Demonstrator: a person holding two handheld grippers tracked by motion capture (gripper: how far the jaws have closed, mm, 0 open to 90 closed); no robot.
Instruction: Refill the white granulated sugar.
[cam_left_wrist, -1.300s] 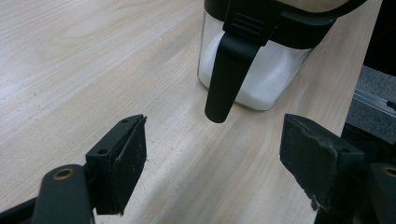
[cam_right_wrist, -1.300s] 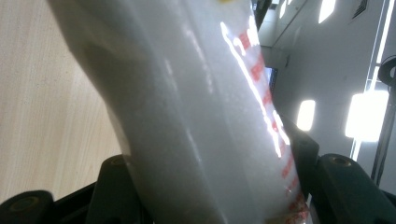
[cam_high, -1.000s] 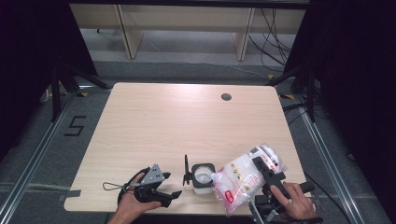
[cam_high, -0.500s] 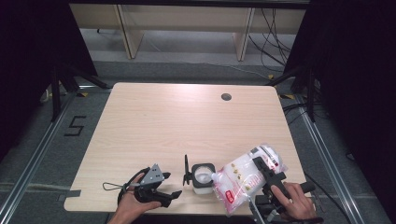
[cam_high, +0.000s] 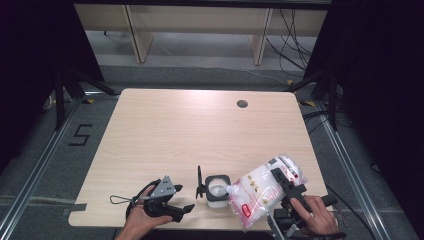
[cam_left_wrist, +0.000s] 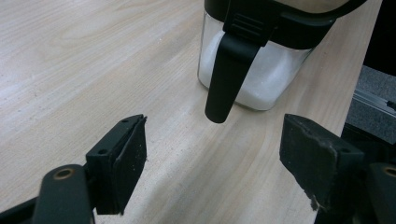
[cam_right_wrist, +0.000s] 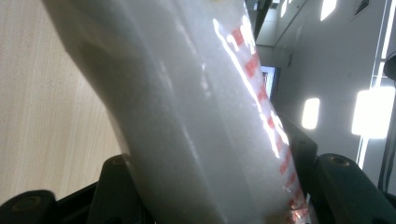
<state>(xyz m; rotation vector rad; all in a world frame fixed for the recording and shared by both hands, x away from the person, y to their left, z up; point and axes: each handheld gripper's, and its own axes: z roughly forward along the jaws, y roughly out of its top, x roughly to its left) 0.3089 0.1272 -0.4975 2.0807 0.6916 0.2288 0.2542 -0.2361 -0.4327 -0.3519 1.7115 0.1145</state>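
At the lower left of the high view, the left tongs (cam_high: 186, 209) rested open and empty on the surface (cam_high: 190, 130), aimed at the jar (cam_high: 217, 189). Lower right, the right tongs (cam_high: 280, 181) clamped the bag (cam_high: 260, 192), tilted spout-first over the jar; soft, saggy, likely slippery, best gripped mid-body.

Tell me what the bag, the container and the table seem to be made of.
Bag: thin clear plastic film, glossy, with red print, white grains inside. Container: clear body, glass or hard plastic, with a matt black plastic lid. Table: pale wood-grain top, probably laminate, with a soft sheen.
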